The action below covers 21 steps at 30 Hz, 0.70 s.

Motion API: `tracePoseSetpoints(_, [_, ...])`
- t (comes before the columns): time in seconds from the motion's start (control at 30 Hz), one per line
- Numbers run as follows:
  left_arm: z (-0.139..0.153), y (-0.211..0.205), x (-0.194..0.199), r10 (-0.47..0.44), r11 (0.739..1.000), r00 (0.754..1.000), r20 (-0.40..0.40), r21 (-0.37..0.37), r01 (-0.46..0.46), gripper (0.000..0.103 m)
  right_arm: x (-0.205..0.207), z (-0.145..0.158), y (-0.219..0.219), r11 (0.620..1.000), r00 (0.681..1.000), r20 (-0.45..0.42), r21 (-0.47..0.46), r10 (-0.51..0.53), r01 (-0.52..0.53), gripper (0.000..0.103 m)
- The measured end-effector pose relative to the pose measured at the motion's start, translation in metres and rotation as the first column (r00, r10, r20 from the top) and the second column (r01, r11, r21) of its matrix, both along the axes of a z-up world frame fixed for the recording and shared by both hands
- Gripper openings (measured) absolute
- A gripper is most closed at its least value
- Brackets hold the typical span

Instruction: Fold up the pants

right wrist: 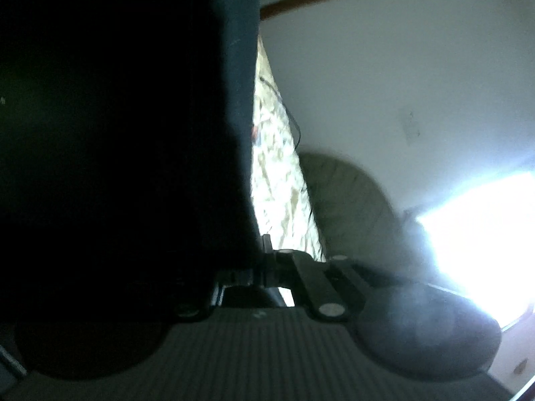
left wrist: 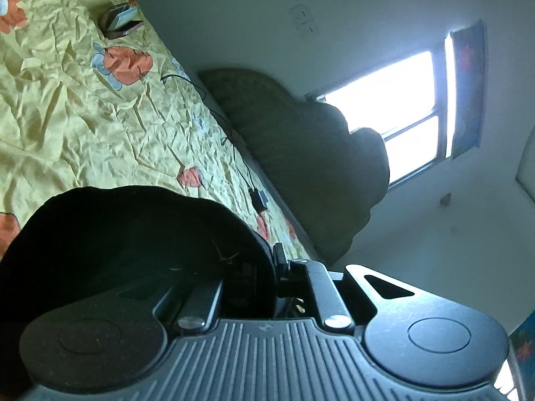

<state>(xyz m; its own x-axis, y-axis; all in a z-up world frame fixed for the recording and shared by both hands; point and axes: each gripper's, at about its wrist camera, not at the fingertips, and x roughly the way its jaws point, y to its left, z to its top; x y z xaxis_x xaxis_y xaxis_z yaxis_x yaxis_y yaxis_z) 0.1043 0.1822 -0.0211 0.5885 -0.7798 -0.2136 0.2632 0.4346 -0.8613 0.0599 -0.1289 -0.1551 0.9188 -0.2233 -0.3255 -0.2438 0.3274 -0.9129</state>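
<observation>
You will find no readable text, label, brand or number in either wrist view: the small case [left wrist: 120,20] on the bedsheet [left wrist: 67,100], upper left of the left view, carries nothing legible, and the right view is blurred.

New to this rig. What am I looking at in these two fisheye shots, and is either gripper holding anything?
No robot arm here: a person carries a two-finger gripper in each hand, with a camera on each looking along the fingers. The ribbed black body at the bottom of each shot is the gripper itself. The left wrist view shows the left gripper shut on the black pants above a bed with a yellow flowered sheet, where a small case and a charger with cable lie. The right wrist view is blurred: the right gripper looks shut on the pants' dark fabric.
</observation>
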Motion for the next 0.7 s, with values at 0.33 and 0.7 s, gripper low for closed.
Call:
tracePoseSetpoints(0.33, [0.007, 0.026, -0.037, -0.029, 0.991, 0.999, 0.04, 0.132, 0.023, 0.008, -0.092, 0.031, 0.036, 0.999, 0.995, 0.101, -0.05, 0.0, 0.005, 0.002])
tracePoseSetpoints(0.7, [-0.018, 0.046, -0.073, -0.09, 0.956, 0.996, 0.011, 0.28, 0.083, 0.008, -0.197, 0.028, 0.077, 0.999, 1.0, -0.003, -0.038, -0.004, 0.004, 0.002])
